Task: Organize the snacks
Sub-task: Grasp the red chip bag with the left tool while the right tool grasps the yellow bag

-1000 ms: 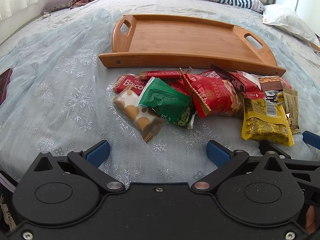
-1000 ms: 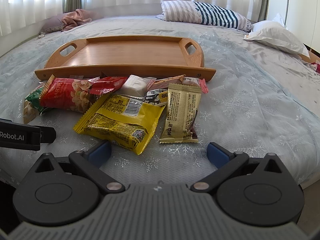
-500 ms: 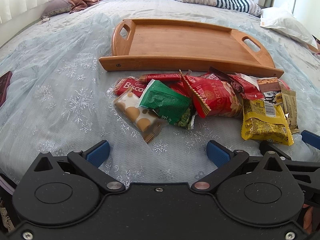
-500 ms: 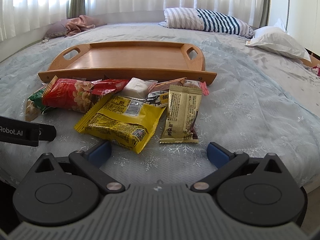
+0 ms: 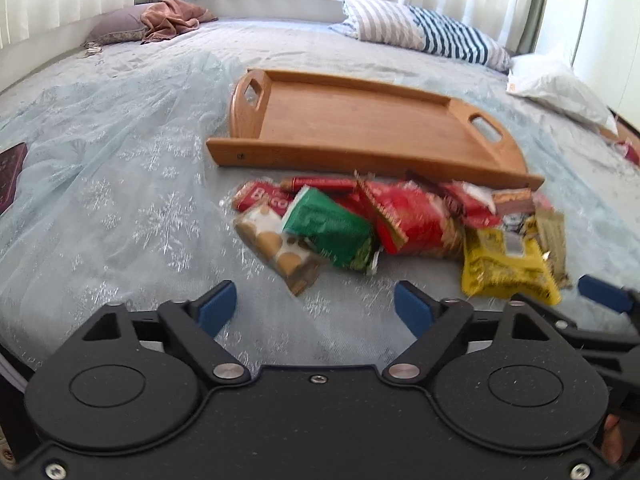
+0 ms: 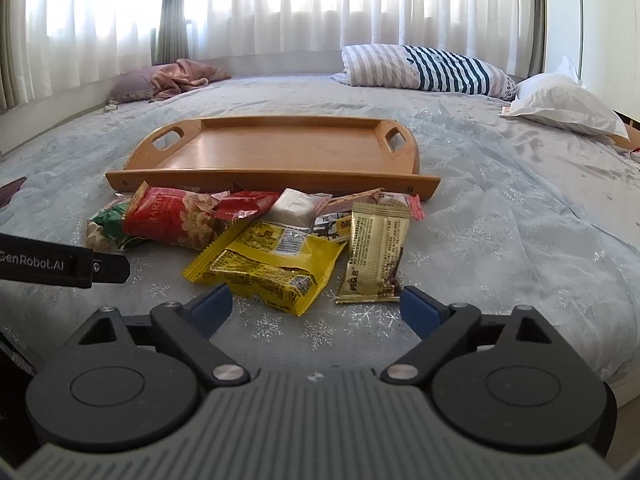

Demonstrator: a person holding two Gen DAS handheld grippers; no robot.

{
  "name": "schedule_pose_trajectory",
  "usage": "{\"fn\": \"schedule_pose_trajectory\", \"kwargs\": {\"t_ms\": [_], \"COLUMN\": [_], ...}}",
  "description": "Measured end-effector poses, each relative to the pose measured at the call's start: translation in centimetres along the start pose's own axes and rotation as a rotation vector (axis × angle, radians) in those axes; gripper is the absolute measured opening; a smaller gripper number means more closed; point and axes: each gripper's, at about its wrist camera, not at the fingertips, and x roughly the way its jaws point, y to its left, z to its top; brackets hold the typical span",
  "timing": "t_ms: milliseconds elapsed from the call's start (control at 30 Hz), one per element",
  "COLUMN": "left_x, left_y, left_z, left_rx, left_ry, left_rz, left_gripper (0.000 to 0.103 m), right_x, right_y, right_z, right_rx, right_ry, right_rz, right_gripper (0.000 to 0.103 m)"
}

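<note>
Tongs first: I hold the left tongs and the right tongs released, blue pads spread wide with nothing between them, both low over the bed just short of the snack pile.

Change noted: over the last second both cameras have tipped upward, so more of the curtains and pillows shows, and the left view has blurred with motion. No packet has shifted and the wooden tray remains bare. I judge the task barely begun, with the first pick not yet made.

Position of the goods: every snack lies on the bed against the tray's near wall, none inside it. The yellow packet sits nearest the right tongs, the gold packet just beside it.

View differences: my left camera alone shows the biscuit packet, the green packet overlapping it, and a red Biscoff pack behind. My right camera shows the green packet only as a sliver behind the red bag, but reveals a white sachet, hard to pick out from the left.
</note>
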Motion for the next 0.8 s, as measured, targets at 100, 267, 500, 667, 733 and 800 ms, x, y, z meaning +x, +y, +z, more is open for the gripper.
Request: {"fn": "schedule_pose_trajectory", "kwargs": {"t_ms": [100,267,500,667,733,800], "left_x": [-0.8,-1.2,-1.3,1.0,1.9,2.5], "left_y": [-0.2,-1.0,-2.1,-3.1,-3.4,-3.6], "left_z": [0.7,1.9,3.5,3.9,3.9,3.9], "left_rx": [0.012,0.018,0.040,0.073,0.088,0.095], "left_ry": [-0.042,-0.068,-0.109,-0.073,-0.059,-0.043], "left_rz": [-0.017,-0.077,-0.143,-0.127,-0.124,-0.137], "left_gripper": [0.060,0.046,0.056,0.066,0.072,0.072], "right_x": [0.0,0.3,1.2,1.5,1.6,1.7], "right_y": [0.5,1.4,2.4,3.1,3.3,3.2], "right_z": [0.3,0.4,0.4,0.2,0.1,0.0], "right_rx": [-0.012,-0.035,-0.067,-0.087,-0.092,-0.088], "right_ry": [-0.008,-0.019,-0.051,-0.067,-0.070,-0.071], "right_rz": [0.012,0.025,0.008,0.001,0.000,0.001], "right_gripper": [0.089,0.082,0.085,0.090,0.091,0.093]}}
